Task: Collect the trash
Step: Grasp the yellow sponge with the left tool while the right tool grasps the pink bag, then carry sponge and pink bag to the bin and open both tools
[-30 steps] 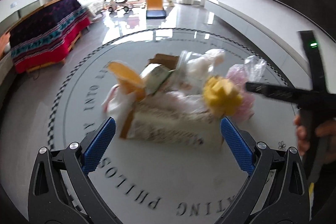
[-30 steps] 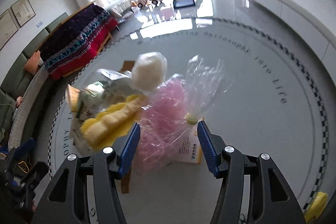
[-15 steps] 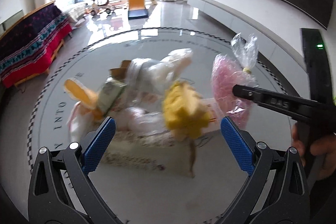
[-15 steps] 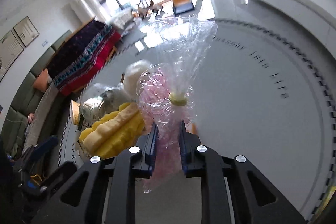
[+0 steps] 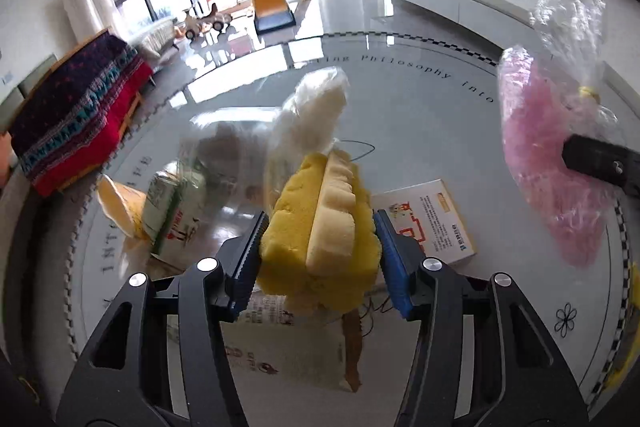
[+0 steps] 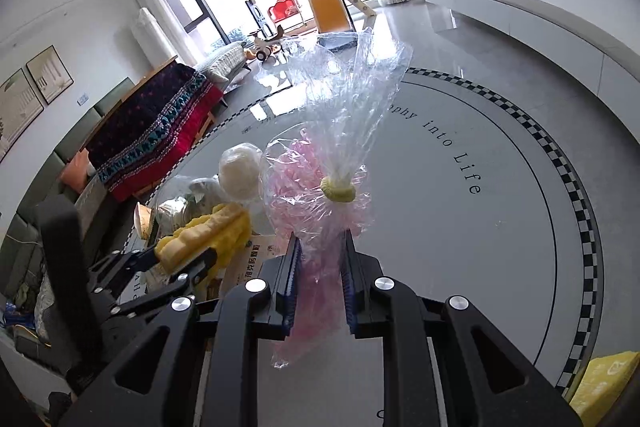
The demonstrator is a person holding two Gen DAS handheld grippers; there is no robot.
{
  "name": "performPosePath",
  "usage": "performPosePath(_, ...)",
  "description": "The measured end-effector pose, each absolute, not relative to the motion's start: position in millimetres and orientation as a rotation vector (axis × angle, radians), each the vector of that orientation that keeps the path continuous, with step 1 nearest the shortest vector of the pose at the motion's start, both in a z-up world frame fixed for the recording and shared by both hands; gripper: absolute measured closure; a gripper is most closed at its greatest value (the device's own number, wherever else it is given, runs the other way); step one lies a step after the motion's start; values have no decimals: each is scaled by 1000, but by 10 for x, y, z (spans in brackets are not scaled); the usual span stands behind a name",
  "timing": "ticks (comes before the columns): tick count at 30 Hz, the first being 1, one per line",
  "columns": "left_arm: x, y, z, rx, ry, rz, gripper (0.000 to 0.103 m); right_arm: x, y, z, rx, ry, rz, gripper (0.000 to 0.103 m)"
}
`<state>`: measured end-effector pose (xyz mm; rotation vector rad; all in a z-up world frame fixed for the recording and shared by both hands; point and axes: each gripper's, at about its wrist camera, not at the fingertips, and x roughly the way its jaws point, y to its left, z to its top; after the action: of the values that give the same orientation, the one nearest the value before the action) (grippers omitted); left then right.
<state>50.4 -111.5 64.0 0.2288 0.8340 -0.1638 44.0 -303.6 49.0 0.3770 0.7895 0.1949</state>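
1. Left wrist view: my left gripper (image 5: 318,247) has just been closing, and its blue pads now pinch the yellow sponge (image 5: 320,227) from both sides, above the litter on the round table (image 5: 500,307).
2. Right wrist view: my right gripper (image 6: 319,283) stands narrowly parted, clamped on the pink cellophane bag (image 6: 316,195) below its yellow tie, clear of the table.
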Motion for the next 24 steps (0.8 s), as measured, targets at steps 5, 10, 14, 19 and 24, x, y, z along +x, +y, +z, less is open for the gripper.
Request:
performPosePath(5,527,-912,677,73,837,-211,53,334,-3076,476,387,786,204,83)
performPosePath(10,421,-745,746,3,811,-258,58,202,-3030,532,402,769,220,83)
performPosePath(14,193,-637,880,-29,751,-276,63,88,-2951,615,399,756,223,83)
performPosePath(19,12,-525,1028,-61,702,-309,68,-69,-2833,731,393,744,231,83)
performPosePath(24,-248,-266,1208,-80,649,-304,68,-264,-2570,929,355,722,273,83)
